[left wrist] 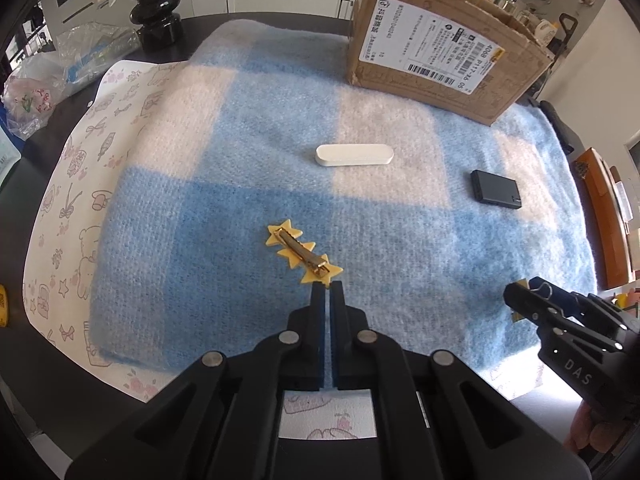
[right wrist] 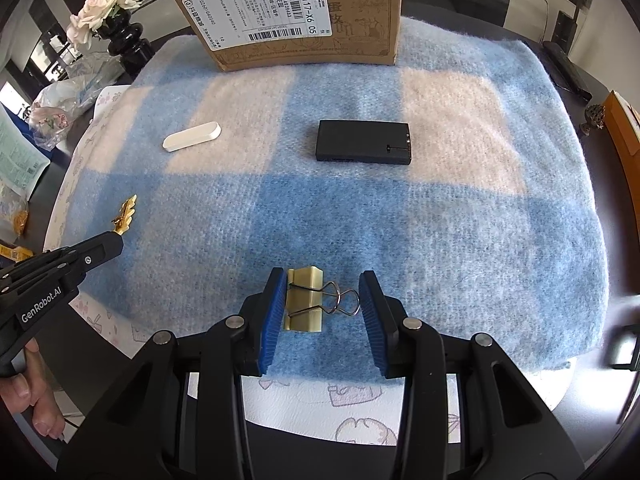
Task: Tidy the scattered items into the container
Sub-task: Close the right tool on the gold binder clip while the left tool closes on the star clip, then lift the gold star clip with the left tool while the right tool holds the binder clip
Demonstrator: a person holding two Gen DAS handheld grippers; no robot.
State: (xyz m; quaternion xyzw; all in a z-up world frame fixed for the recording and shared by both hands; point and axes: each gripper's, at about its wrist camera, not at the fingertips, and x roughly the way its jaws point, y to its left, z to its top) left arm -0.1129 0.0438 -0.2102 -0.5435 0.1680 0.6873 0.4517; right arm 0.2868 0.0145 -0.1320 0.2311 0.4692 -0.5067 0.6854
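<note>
Cardboard box [left wrist: 436, 40], the container, sits at the far edge of the blanket [right wrist: 440, 240], well ahead of both grippers, flaps up, so anything carried has a long way to go w/ a rim to clear. Black device [right wrist: 363, 143] lies ahead of the right gripper [right wrist: 323, 304], white oblong piece [left wrist: 354, 155] ahead of the left gripper [left wrist: 328, 286]; both untouched, low risk for now. Binder clip [right wrist: 306, 300] sits btwn the right gripper's jaws: left pad touches its body, right pad looks just clear of the wire loops, so grip isn't made yet. If the pads close on the springy wire handles rather than the body, I'd expect the clip to twist or pop out. Star hair clip [left wrist: 303, 253] is the shakiest: left gripper is fully closed, pinching only the nearest star tip, rest sticking out fwd. Thin hold, prob. pivots or slips on lifting, and fuzzy blanket could snag it.
</note>
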